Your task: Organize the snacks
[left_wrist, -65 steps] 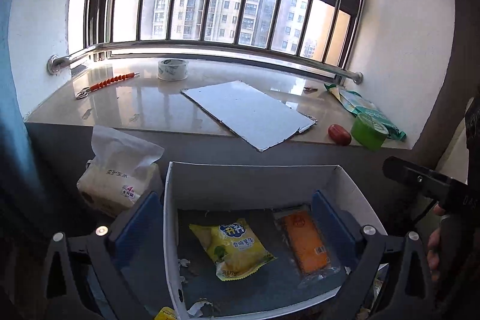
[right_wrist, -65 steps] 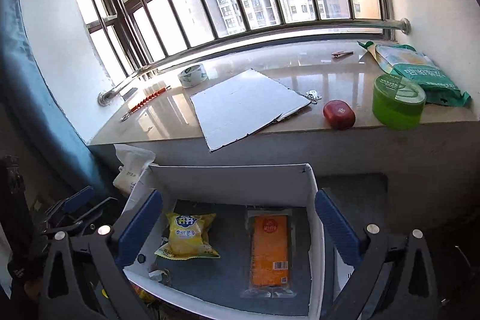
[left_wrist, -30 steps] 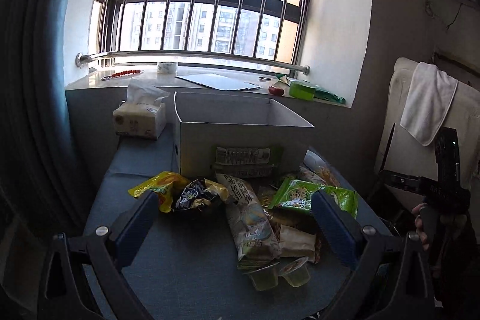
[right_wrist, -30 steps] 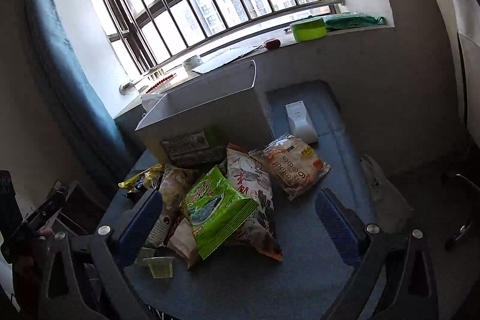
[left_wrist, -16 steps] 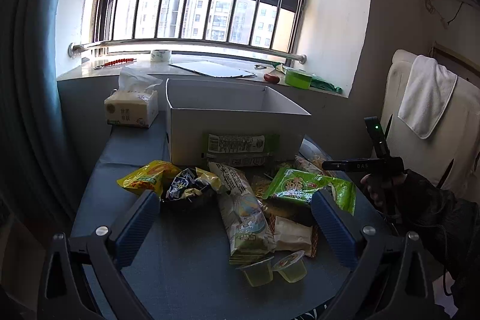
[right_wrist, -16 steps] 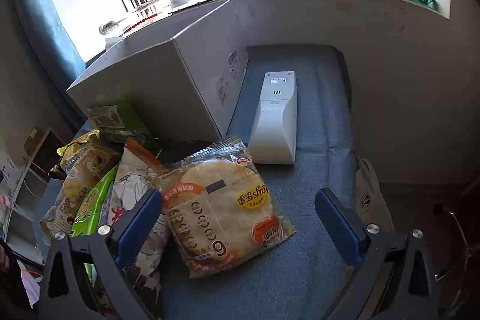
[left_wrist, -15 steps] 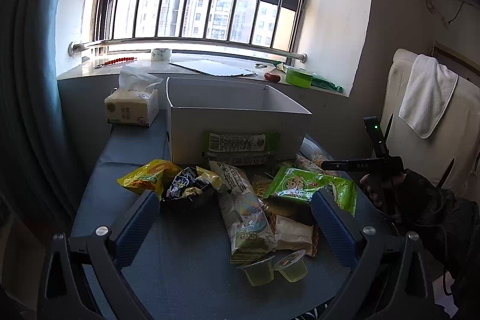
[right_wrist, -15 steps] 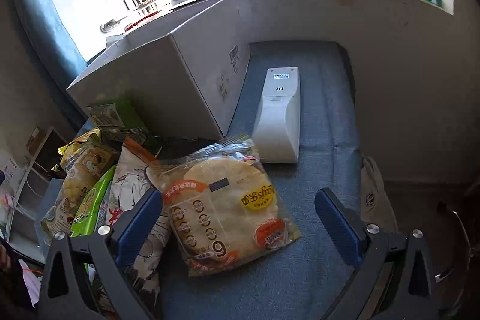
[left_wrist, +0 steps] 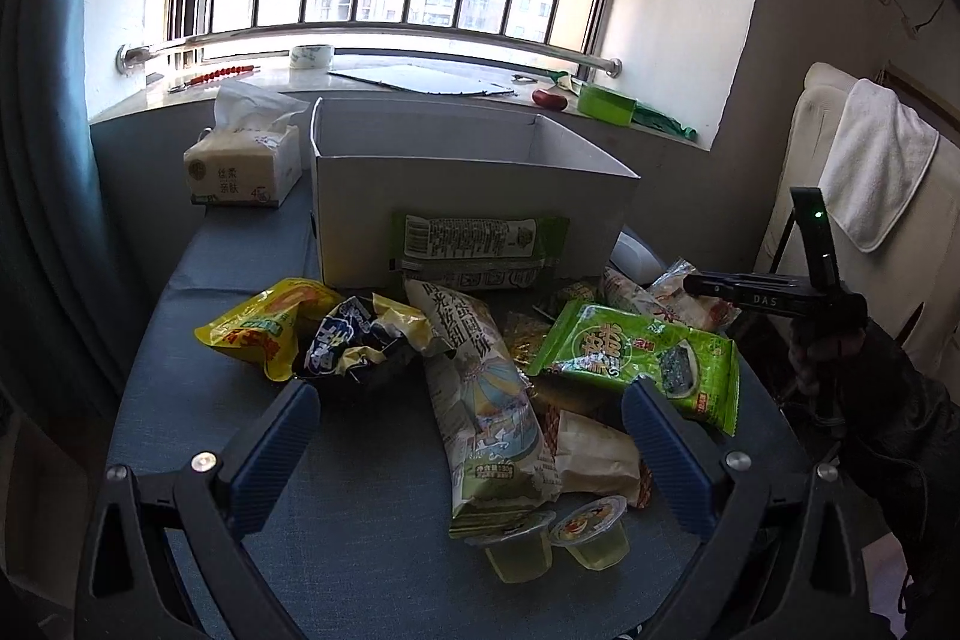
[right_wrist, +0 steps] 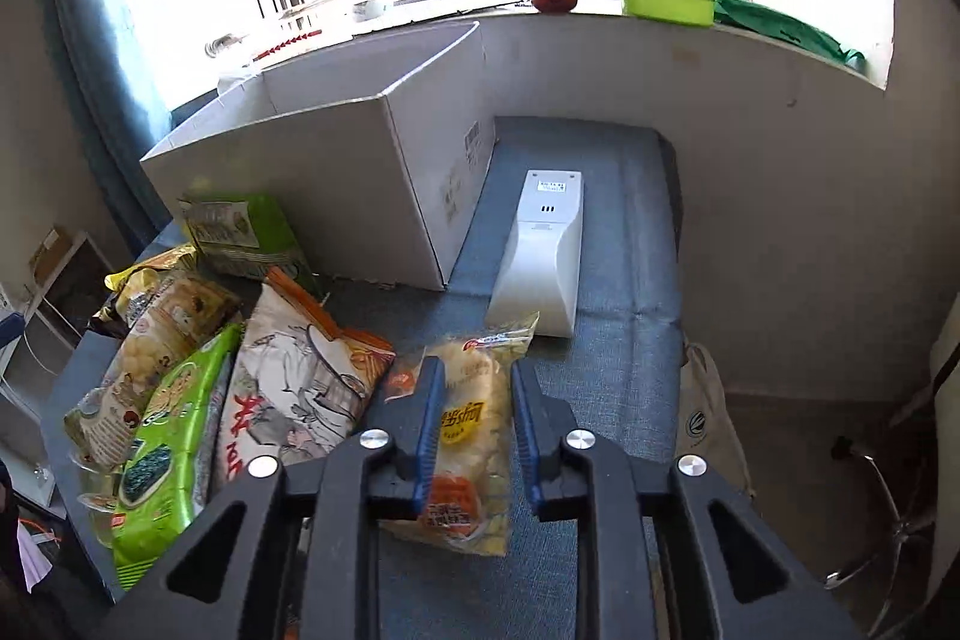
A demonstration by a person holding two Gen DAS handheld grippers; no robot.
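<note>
Vs 0.5 s ago: right hand-held gripper (right_wrist: 473, 418) has dropped onto the pancake pack (right_wrist: 465, 436) and its fingers have drawn in from wide apart to pinching the pack; the pack, flat on the table (right_wrist: 624, 292) before, is now squeezed narrow betw. the blue pads (right_wrist: 427, 424). Left view barely changed: same pile, same box.

Right hand-held gripper: clamped on the pancake pack, lower centre of right view. Pack runs along the fingers, top end sticking out past the tips toward the white device (right_wrist: 543, 256), bottom end betw. the finger bases. Whether it's lifted off the table, can't tell.

Pack look: clear crinkly film, pale round pancake inside, yellow label mid, orange print at lower end.

Left hand-held gripper (left_wrist: 474, 430): fingers spread wide, holding nothing, lower part of left view, hovering near the pile. Betw. its pads (left_wrist: 273, 436): long pale snack bag (left_wrist: 480, 400), w/ two jelly cups (left_wrist: 558, 532) at its near end.

Rest of pile, left view: yellow bag (left_wrist: 261, 325) left of centre, dark blue bag (left_wrist: 354, 334) just beside it, green seaweed bag (left_wrist: 642, 358) right of centre, green pack (left_wrist: 480, 247) leaning on the box front. White box (left_wrist: 468, 196) is centre frame, open-topped, behind the pile. Tissue pack (left_wrist: 246, 166) upper left of box.
</note>
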